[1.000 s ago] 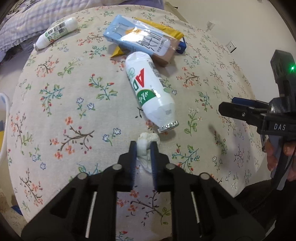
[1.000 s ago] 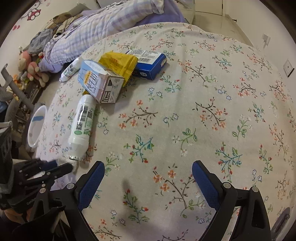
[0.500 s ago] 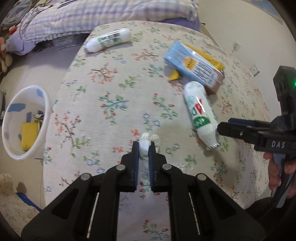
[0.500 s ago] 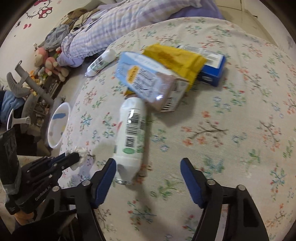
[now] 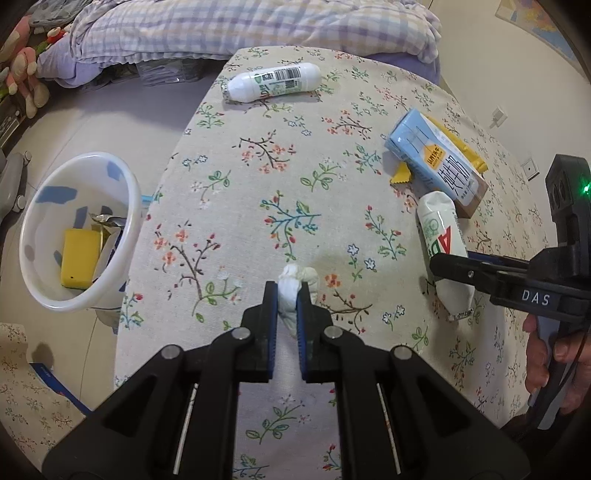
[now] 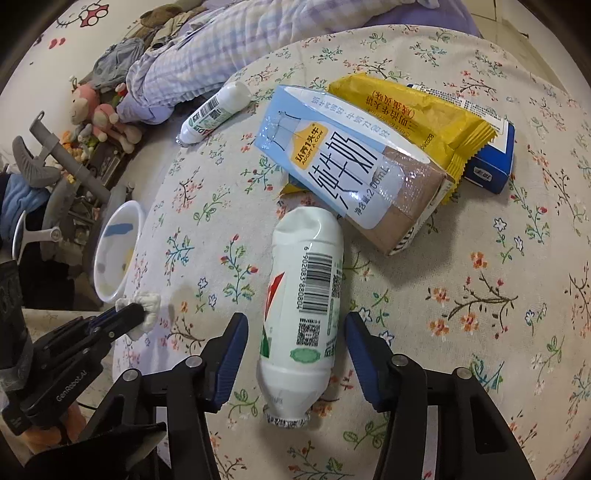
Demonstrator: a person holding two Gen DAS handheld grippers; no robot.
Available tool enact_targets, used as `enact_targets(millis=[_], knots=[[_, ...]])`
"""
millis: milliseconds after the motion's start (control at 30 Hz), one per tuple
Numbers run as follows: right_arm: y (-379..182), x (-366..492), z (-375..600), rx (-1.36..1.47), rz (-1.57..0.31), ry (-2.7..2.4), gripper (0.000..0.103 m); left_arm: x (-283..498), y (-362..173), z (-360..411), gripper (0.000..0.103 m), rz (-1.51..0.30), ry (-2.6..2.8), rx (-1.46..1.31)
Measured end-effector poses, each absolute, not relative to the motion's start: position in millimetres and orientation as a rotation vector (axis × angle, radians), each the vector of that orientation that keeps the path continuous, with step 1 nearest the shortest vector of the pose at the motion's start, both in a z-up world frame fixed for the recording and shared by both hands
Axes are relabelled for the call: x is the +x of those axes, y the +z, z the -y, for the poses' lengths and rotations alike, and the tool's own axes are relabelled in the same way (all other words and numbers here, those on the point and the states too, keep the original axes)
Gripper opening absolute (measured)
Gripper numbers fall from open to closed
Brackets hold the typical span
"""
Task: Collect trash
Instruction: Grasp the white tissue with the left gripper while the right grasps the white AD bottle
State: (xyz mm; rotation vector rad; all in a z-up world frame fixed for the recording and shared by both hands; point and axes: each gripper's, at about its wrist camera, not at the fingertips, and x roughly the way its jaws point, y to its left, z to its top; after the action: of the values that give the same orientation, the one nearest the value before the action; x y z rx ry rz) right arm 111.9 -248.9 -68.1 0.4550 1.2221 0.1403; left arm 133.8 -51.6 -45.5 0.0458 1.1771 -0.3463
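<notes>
Far left, we see stuffed toys (image 5: 22, 70) on the floor beside a bed with a checked purple quilt (image 5: 236, 29). Next comes a white bin (image 5: 79, 236) on the floor against the edge of the surface (image 5: 266, 177), holding a yellow sponge (image 5: 79, 264). The surface wears a cream cloth printed with small flowers. Near its far edge lies a small white bottle (image 5: 273, 81) on its side. Our left gripper (image 5: 286, 295) has its jaws pinching a crumpled white tissue (image 5: 295, 284) above the cloth. To the right lies a second white bottle (image 6: 306, 310), between the closing jaws of our right gripper (image 6: 295, 332), which do not touch it. Beyond it sit a blue milk carton (image 6: 343, 162), a yellow wrapper (image 6: 413, 118) and a blue box (image 6: 491, 162), overlapping. A pale wall (image 5: 491, 55) closes the right.
</notes>
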Motion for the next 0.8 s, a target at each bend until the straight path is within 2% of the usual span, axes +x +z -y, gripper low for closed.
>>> enact_targets(millis=[100,800], knots=[[-68.2,114.0,247.9,0.443,-1.222,0.135,0.041,136.6,-44.6,46.7,0.010,-1.176,-0.337,0.037],[-28.6,128.3,202.0,0.405,-1.126,0.206,0.041,155.7,-30.8,-30.1,0.010,-1.121,-0.204,-0.094]])
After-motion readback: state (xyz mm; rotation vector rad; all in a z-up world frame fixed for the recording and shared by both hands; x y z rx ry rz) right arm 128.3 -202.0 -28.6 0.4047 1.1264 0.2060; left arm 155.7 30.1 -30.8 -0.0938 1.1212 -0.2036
